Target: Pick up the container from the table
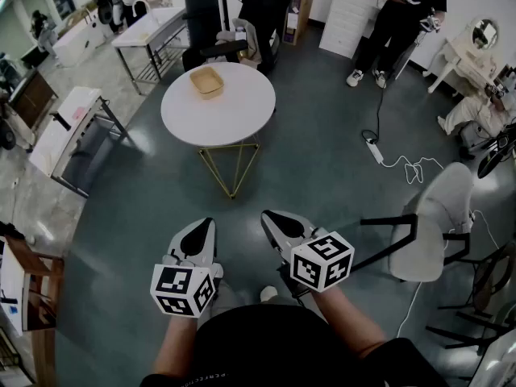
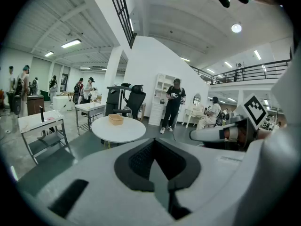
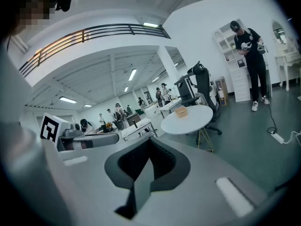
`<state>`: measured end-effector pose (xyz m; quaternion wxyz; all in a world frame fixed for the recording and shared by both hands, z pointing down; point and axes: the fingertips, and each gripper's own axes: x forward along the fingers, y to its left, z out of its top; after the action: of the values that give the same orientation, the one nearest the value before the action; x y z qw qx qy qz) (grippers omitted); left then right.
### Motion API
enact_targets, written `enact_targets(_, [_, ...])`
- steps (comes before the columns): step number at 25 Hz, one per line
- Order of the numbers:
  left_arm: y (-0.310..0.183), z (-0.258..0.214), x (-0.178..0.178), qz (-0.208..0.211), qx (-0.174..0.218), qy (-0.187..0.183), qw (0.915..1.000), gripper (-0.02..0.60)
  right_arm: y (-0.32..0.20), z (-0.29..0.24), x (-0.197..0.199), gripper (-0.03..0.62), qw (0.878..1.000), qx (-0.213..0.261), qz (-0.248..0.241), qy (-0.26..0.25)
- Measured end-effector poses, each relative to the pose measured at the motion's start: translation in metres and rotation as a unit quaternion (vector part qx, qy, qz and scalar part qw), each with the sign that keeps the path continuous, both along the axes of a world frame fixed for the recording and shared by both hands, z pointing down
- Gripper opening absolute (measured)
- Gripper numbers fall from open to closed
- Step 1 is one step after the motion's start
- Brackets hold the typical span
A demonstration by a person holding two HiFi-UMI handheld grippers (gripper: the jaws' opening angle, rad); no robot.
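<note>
One scrap of print here: small pale capitals run along the lower edge of the person's dark shirt, starting "PERFEC", the rest too small to read. The left cube on the left claw and the right cube on the right claw show only black-and-white square code patterns, nothing legible.

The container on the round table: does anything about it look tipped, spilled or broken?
Nothing stands out. The container sits upright near the far edge of the round table, with nothing spilled around it.
</note>
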<state>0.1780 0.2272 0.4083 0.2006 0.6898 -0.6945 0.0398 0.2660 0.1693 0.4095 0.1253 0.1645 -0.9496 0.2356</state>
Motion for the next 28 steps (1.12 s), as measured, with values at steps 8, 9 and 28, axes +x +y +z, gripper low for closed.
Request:
enact_targets(8, [0.004,0.003,-0.067,0.052,-0.003,0.0,0.9986,-0.006,0.003,0.003,-0.072,-0.002,0.999,0.004,0.048,0.002])
enact_targets(9, [0.007,0.003,-0.081,0.056,-0.004,0.002,0.9984,-0.006,0.005,0.004,-0.085,-0.002,0.999,0.006,0.052,0.004])
enact_targets(28, [0.034,0.022,-0.217,0.149,-0.015,0.001,0.9888,-0.005,0.033,0.022,-0.228,0.0,0.993,-0.023,0.114,0.011])
